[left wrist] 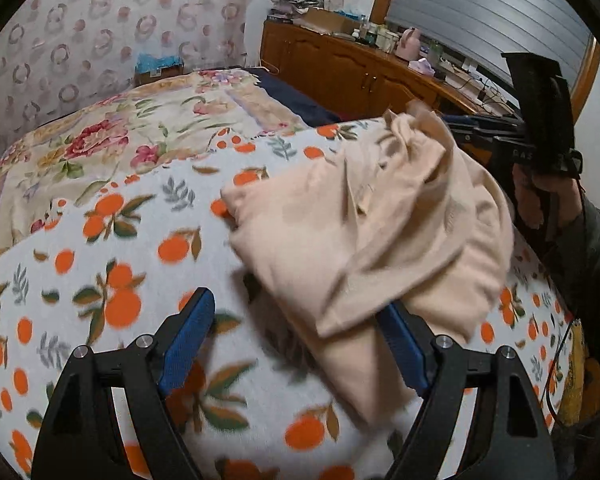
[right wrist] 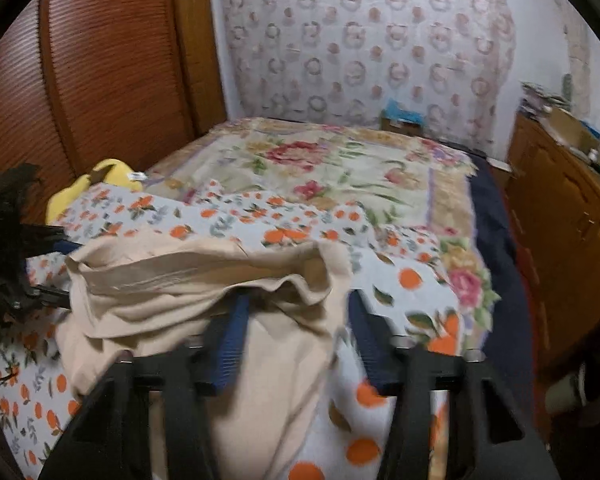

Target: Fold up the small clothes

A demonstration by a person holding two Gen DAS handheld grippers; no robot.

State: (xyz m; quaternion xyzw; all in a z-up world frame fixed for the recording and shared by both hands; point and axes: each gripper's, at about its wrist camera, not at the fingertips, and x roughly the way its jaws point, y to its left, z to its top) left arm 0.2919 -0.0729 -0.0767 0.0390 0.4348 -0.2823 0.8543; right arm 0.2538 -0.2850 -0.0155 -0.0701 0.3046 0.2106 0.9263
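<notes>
Jaws of the left gripper [left wrist: 300,344] gape wide, those of the right gripper [right wrist: 300,336] part-open, neither pinching the soft, limp beige garment [left wrist: 380,232], best taken by its hem.

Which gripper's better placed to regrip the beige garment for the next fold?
Probably right. The right gripper has beige garment between its fingers, though no pinch shows. The left gripper is wide open, cloth only draping one finger.

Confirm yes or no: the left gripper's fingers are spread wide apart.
Yes: in the left wrist view the left gripper has its blue fingers standing far apart over the orange-print blanket.
</notes>
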